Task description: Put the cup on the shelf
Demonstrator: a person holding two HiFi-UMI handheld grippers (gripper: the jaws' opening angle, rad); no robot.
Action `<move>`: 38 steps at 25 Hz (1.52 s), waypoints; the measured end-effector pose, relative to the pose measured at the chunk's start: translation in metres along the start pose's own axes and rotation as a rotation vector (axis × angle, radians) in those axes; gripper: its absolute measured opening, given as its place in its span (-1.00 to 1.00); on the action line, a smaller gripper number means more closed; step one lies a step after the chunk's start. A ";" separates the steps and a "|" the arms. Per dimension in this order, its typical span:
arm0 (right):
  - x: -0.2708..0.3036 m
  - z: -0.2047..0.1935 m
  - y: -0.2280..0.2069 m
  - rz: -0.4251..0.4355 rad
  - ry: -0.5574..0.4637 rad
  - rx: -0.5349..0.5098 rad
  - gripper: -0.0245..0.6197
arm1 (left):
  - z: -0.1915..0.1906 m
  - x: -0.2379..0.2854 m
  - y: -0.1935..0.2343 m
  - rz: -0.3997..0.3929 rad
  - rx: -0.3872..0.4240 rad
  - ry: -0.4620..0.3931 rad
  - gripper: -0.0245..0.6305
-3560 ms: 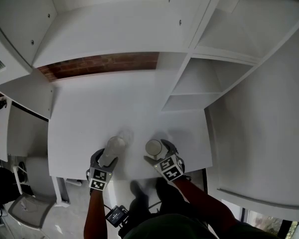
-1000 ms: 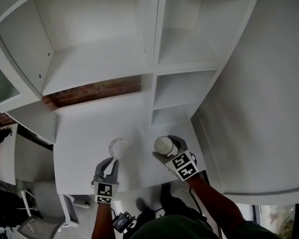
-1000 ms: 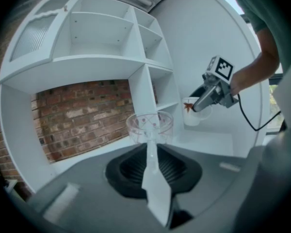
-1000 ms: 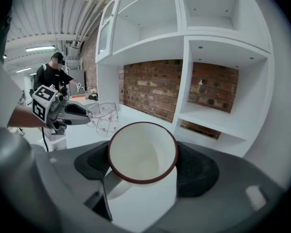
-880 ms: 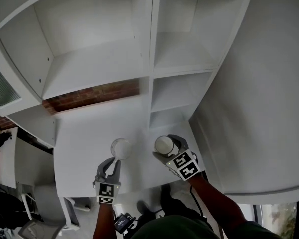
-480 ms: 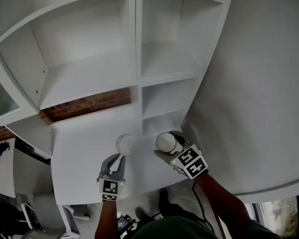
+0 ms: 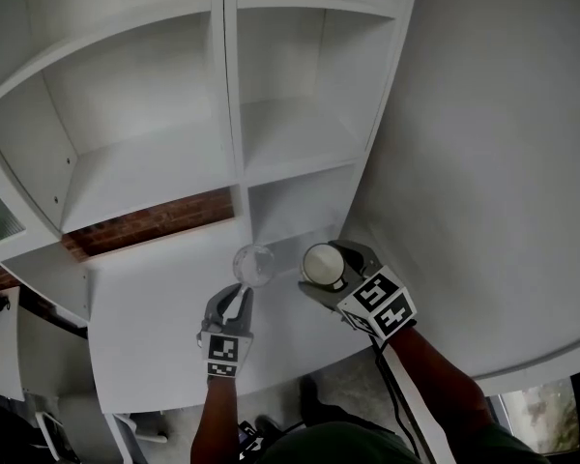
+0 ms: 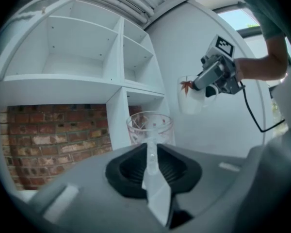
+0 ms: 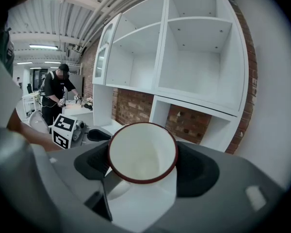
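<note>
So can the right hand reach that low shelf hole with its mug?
Probably yes. The right gripper, shut on the white red-rimmed mug, faces the low white shelf compartment; its front is open and nothing stands between them.

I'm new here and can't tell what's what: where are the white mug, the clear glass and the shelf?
white mug (image 9: 142,152), right gripper view, its white inside.
clear glass (image 8: 149,127), left gripper view, side of its bowl.
shelf (image 7: 145,172), head view, a bare left board.
</note>
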State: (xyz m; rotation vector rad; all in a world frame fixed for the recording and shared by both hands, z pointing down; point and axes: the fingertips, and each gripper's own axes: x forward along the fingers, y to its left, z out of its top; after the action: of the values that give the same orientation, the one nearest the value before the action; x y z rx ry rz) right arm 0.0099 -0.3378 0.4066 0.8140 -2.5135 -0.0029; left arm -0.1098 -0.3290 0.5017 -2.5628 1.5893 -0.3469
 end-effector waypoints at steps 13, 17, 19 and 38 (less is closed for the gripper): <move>-0.046 0.059 -0.056 -0.044 -0.080 -0.050 0.31 | 0.013 0.079 -0.004 0.021 -0.050 0.038 -0.76; -0.049 0.074 -0.068 -0.049 -0.109 -0.053 0.31 | 0.013 0.098 -0.008 0.035 -0.061 0.056 -0.76; -0.048 0.080 -0.076 -0.052 -0.119 -0.052 0.31 | 0.013 0.108 -0.009 0.047 -0.063 0.064 -0.75; -0.037 0.121 -0.157 -0.089 -0.182 -0.006 0.31 | 0.006 0.165 0.011 0.193 -0.129 0.103 -0.75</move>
State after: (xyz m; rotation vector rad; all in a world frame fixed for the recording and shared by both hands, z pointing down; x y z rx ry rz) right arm 0.0671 -0.4639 0.2603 0.9615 -2.6416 -0.1198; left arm -0.0471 -0.4818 0.5161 -2.4899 1.9375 -0.3740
